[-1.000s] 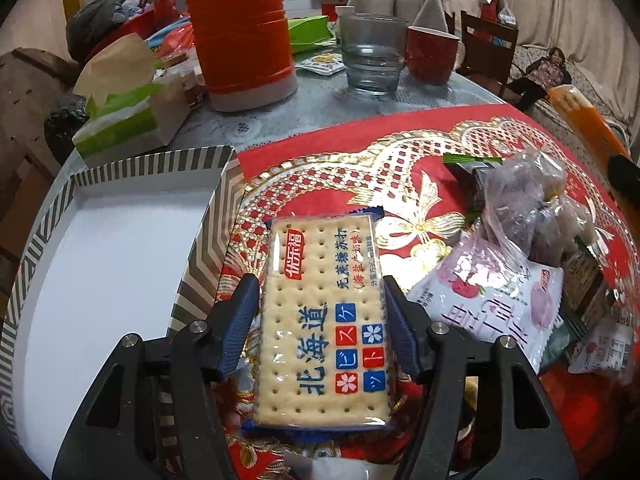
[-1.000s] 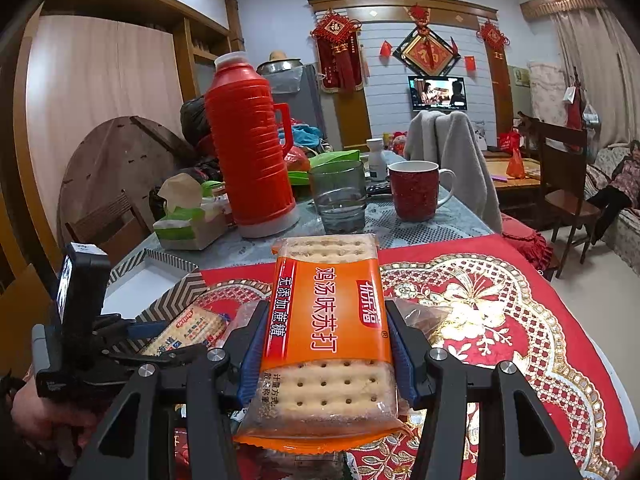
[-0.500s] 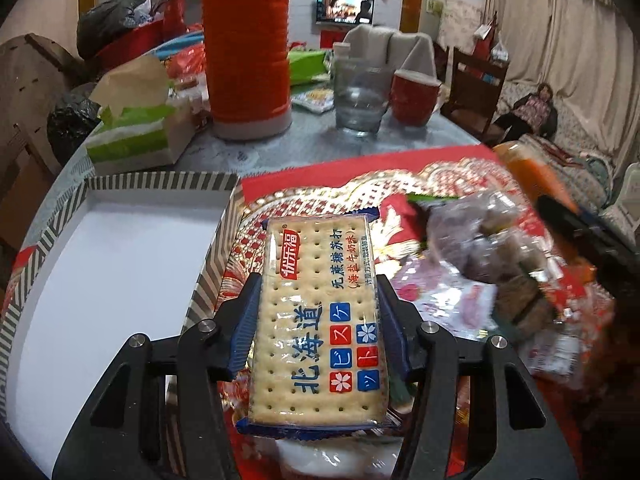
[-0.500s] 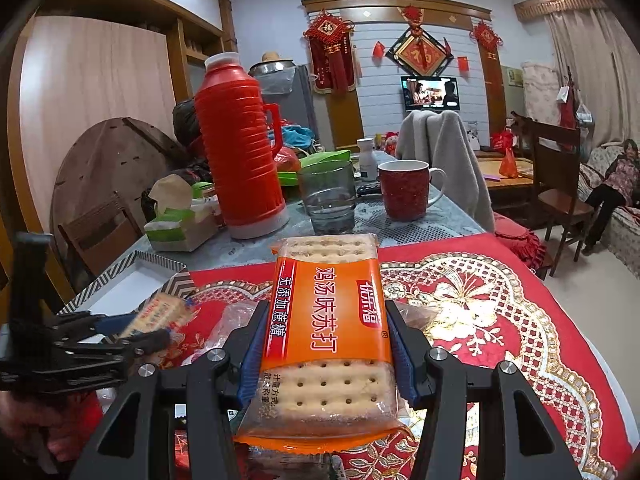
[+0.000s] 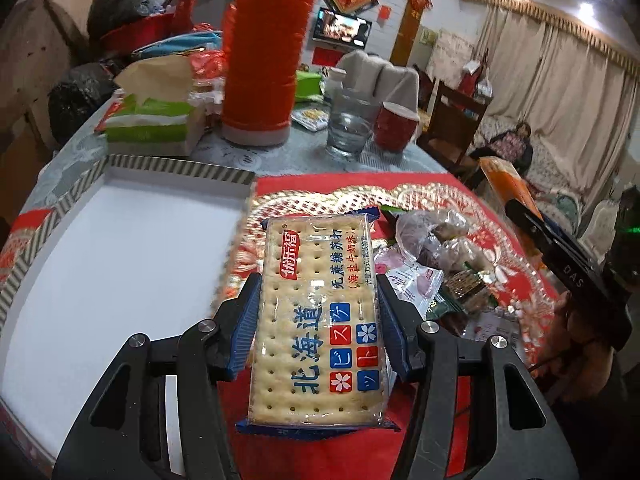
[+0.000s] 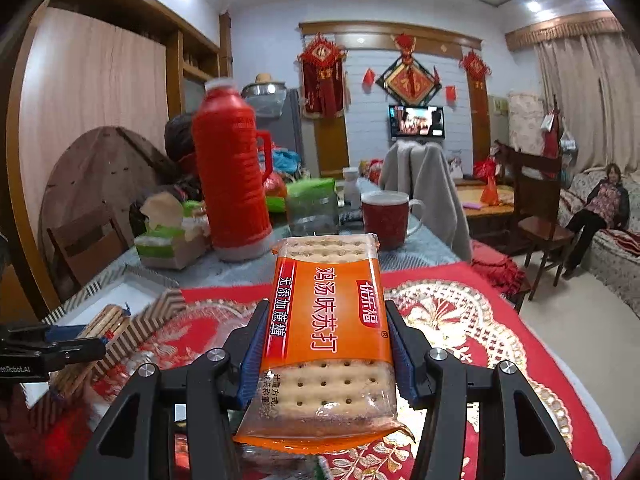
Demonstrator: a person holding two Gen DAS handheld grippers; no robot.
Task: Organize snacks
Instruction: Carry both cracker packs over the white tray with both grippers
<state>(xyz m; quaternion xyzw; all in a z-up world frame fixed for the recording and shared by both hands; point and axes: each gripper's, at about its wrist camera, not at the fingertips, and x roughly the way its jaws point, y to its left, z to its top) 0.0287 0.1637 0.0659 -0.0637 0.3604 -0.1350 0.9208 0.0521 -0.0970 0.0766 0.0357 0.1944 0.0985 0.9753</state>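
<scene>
Both tools are loaded. The left tool (image 5: pixel 316 322) is pinching the blue cracker pack (image 5: pixel 318 324) across its width, pads on the two long edges, the pack lying flat between the fingers and poking out ahead of them. It hangs just right of the tray (image 5: pixel 120 264), above the red cloth (image 5: pixel 328 188), close to the tray's striped rim.

Over on the right, the right tool (image 6: pixel 326 350) clamps the orange cracker pack (image 6: pixel 328 320) the same way, edges gripped, label up, held above the cloth near the snack pile (image 5: pixel 436 256). In the right wrist view the left tool (image 6: pixel 52 346) shows at the far left with its pack right at the tray (image 6: pixel 116 286) wall.

How will these handle? Light, I'd say, and fairly stiff thanks to the stacked crackers inside, but brittle: squeeze hard and they will crack. The film wrapper looks slick, so a grip on the long edges near the middle is the safe one, and that is about where both tools sit. The sealed ends are floppy, poor places to hold.

The blue pack looks set to go into the tray first; the tray floor showing in the left view is bare white.
</scene>
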